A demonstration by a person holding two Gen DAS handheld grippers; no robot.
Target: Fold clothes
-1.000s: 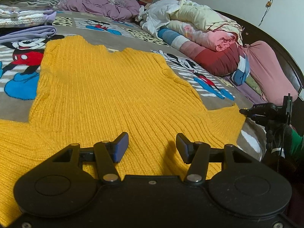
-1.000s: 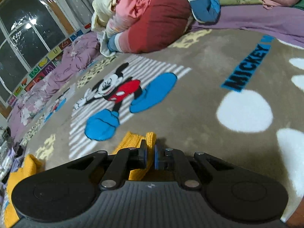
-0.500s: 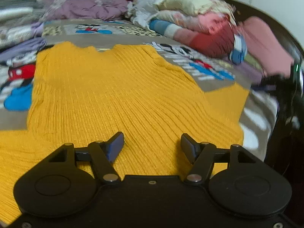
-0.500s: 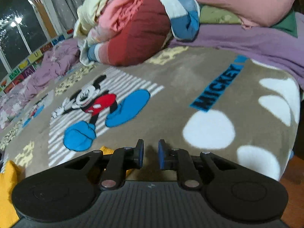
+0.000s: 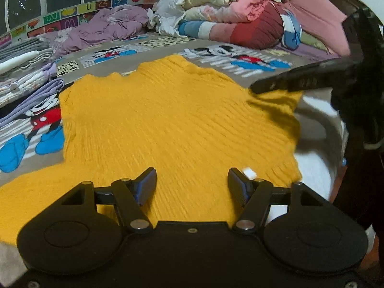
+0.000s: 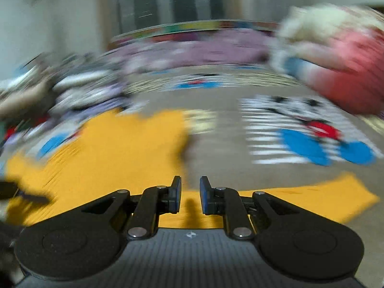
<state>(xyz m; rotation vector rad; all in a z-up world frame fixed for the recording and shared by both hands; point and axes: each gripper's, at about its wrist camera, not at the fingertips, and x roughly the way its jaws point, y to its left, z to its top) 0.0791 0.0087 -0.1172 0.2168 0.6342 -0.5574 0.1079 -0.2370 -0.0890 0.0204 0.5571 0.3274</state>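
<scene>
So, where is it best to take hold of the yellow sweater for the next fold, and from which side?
Probably the sleeve that sticks out flat at the yellow sweater's right edge. It lies free on the blanket, so its end can be pinched from the outer side and carried across the body. The right gripper, near that side and empty, suits best.

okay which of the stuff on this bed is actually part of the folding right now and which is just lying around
In use: yellow knit sweater, left gripper, right gripper.

Lying about: folded stack, purple bedding, heap of quilts, pink pillow.
</scene>
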